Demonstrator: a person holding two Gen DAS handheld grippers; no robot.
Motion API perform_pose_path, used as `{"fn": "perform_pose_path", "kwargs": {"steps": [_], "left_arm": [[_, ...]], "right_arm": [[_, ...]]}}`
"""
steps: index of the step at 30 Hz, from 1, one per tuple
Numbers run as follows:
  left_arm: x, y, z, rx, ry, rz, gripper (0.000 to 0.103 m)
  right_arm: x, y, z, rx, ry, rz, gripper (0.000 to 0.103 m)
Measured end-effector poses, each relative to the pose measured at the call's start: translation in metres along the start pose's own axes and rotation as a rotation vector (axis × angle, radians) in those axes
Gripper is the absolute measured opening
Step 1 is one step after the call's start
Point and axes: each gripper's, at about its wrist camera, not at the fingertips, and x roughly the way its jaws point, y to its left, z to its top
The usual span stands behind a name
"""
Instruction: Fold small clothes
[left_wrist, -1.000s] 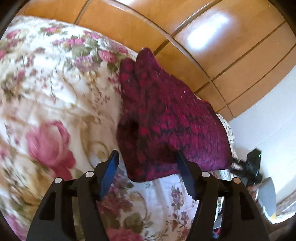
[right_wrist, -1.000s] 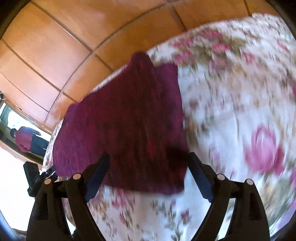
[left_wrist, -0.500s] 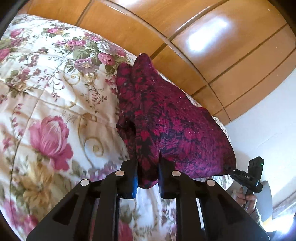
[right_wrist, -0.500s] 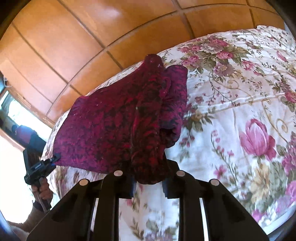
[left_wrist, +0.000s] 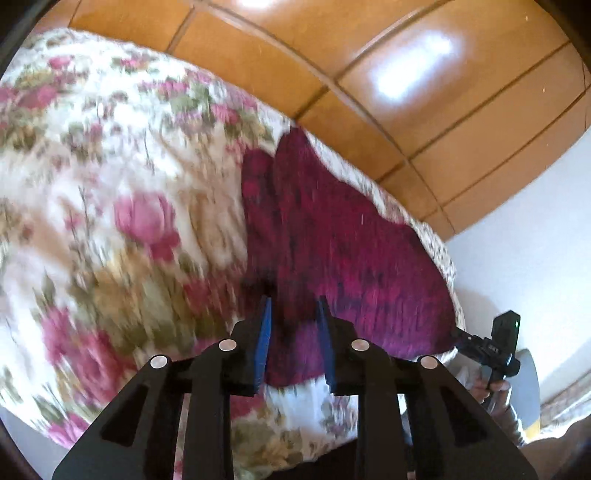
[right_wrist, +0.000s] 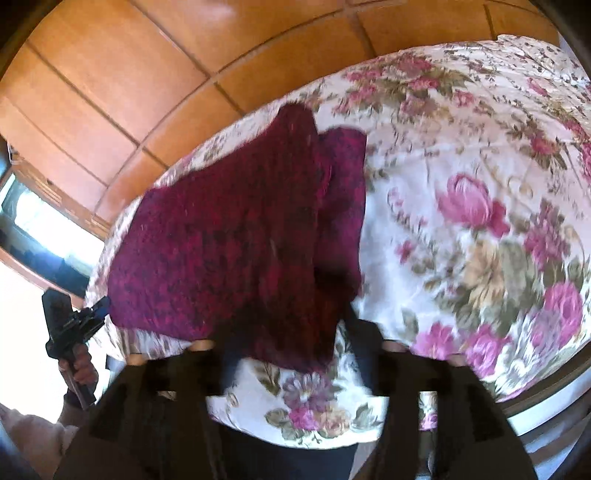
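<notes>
A dark red patterned garment (left_wrist: 332, 243) lies on the floral bedspread (left_wrist: 122, 206), one side folded over itself. My left gripper (left_wrist: 293, 314) sits at its near edge with the jaws a little apart and cloth between them. In the right wrist view the same garment (right_wrist: 229, 236) lies on the bedspread (right_wrist: 461, 206). My right gripper (right_wrist: 288, 332) is blurred at the garment's near edge, jaws apart, with the cloth hem hanging between them.
Glossy wooden panels (left_wrist: 369, 74) rise behind the bed. The right gripper and hand (left_wrist: 495, 354) show beyond the bed's right edge, by a white wall (left_wrist: 535, 240). A bright window (right_wrist: 33, 229) is at the left.
Both grippers closed on the garment's near edge half a second ago and have now parted and drawn back a little. Both views are blurred by motion.
</notes>
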Motion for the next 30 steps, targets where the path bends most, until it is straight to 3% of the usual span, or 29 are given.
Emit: {"fn": "perform_pose_path", "kwargs": {"steps": [2, 6, 12, 13, 14, 15, 17, 20, 24, 30], "left_arm": [[0.0, 0.0, 0.016, 0.005, -0.031, 0.015, 0.039], [0.021, 0.002, 0.048, 0.016, -0.024, 0.031, 0.039], [0.068, 0.001, 0.086, -0.011, 0.032, 0.009, 0.038], [0.074, -0.002, 0.089, 0.0, 0.044, 0.004, 0.035], [0.079, -0.005, 0.09, 0.015, 0.054, 0.011, 0.024], [0.085, -0.008, 0.091, 0.038, 0.06, 0.049, 0.016], [0.088, -0.013, 0.091, 0.07, 0.04, 0.089, 0.014], [0.096, -0.021, 0.093, 0.1, 0.027, 0.162, 0.014], [0.122, -0.025, 0.089, 0.149, 0.058, 0.276, 0.014], [0.098, -0.039, 0.07, 0.192, -0.023, 0.388, 0.015]], "right_arm": [[-0.002, 0.004, 0.018, -0.007, -0.041, -0.006, 0.062], [0.02, 0.011, 0.059, -0.036, -0.084, -0.054, 0.061], [0.087, 0.017, 0.111, -0.076, 0.009, -0.151, 0.054], [0.099, 0.017, 0.114, -0.081, 0.042, -0.159, 0.04], [0.104, 0.017, 0.114, -0.089, 0.057, -0.162, 0.022], [0.103, 0.02, 0.114, -0.103, 0.043, -0.173, 0.019], [0.09, 0.025, 0.112, -0.136, -0.024, -0.163, 0.014], [0.07, 0.027, 0.107, -0.15, -0.123, -0.209, 0.013], [0.108, 0.014, 0.1, -0.158, -0.065, -0.315, 0.016], [0.111, 0.011, 0.096, -0.141, -0.105, -0.279, 0.033]]}}
